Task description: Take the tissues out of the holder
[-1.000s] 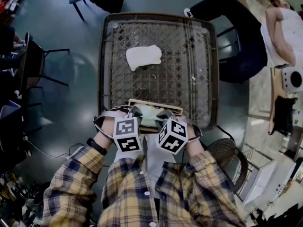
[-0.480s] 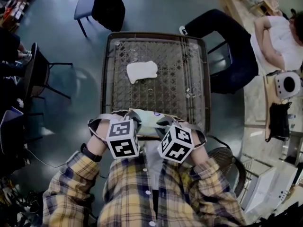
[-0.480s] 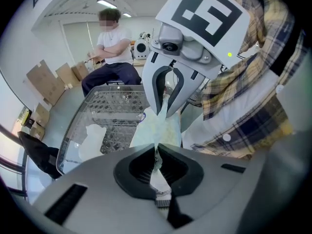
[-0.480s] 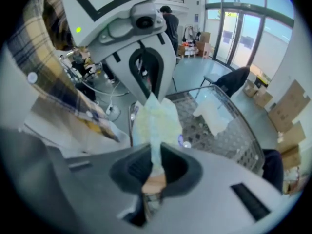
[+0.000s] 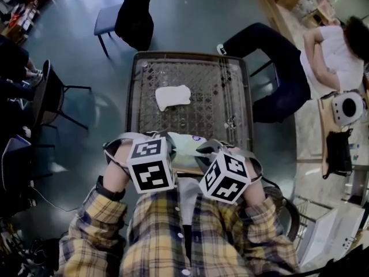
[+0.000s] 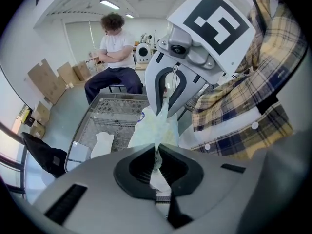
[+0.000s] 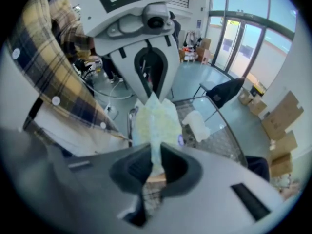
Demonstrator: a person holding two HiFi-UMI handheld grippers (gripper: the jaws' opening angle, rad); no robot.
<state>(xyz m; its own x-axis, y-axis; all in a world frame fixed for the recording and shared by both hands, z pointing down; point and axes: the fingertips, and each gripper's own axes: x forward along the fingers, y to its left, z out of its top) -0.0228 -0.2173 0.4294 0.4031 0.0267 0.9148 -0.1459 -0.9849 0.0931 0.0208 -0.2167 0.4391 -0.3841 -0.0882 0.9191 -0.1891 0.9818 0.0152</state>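
A pale green tissue pack (image 5: 185,145) hangs in the air over the near edge of the metal mesh table (image 5: 230,85), stretched between my two grippers. My left gripper (image 5: 167,138) is shut on its left end, and the left gripper view shows the pack (image 6: 153,130) pinched in the jaws (image 6: 157,152). My right gripper (image 5: 204,149) is shut on the other end (image 7: 155,123). A sliver of the wooden holder (image 5: 187,170) shows below the pack. One loose white tissue (image 5: 172,97) lies on the mesh further back.
A person (image 5: 323,62) sits in a chair at the table's far right. A chair with a dark jacket (image 5: 134,16) stands behind the table, another chair (image 5: 49,94) to its left. Cardboard boxes (image 6: 48,82) line a wall.
Both grippers have lifted the tissue pack up and toward my chest, away from the wooden holder. The table now looks farther off.
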